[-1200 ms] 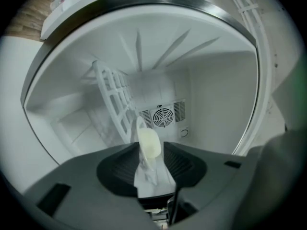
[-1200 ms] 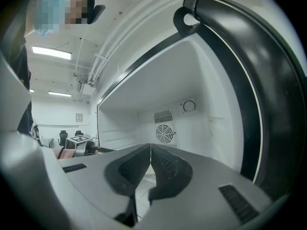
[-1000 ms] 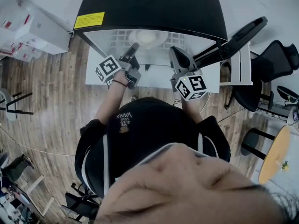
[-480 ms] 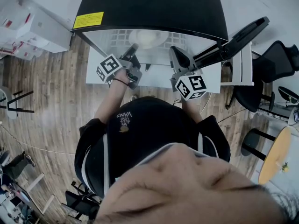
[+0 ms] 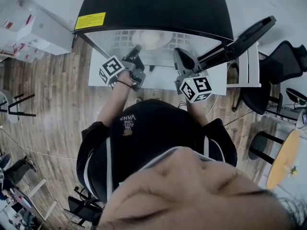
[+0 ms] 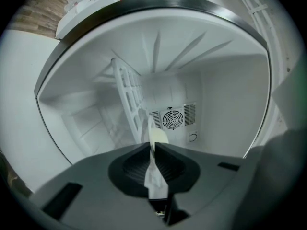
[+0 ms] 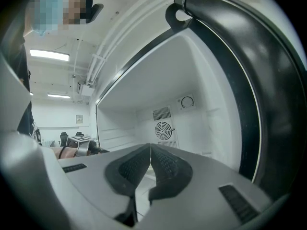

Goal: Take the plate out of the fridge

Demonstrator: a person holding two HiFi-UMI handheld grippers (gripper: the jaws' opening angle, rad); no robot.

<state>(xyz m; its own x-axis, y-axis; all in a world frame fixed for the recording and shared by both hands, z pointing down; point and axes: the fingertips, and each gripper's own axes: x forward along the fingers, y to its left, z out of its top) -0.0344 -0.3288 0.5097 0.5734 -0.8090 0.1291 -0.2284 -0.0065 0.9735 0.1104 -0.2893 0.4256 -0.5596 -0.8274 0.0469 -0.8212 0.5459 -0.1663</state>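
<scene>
Plate (image 6: 159, 137) rim between left gripper (image 6: 152, 144) jaws; jaws just closing

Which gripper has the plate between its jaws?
The left gripper: its jaws have just been closing on the plate; the right gripper is shut on nothing.

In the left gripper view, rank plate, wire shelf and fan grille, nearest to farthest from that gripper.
1. Plate: edge-on between the jaws, which have just been closing on it.
2. Wire shelf: left of centre, running back.
3. Fan grille: on the rear wall.
</scene>
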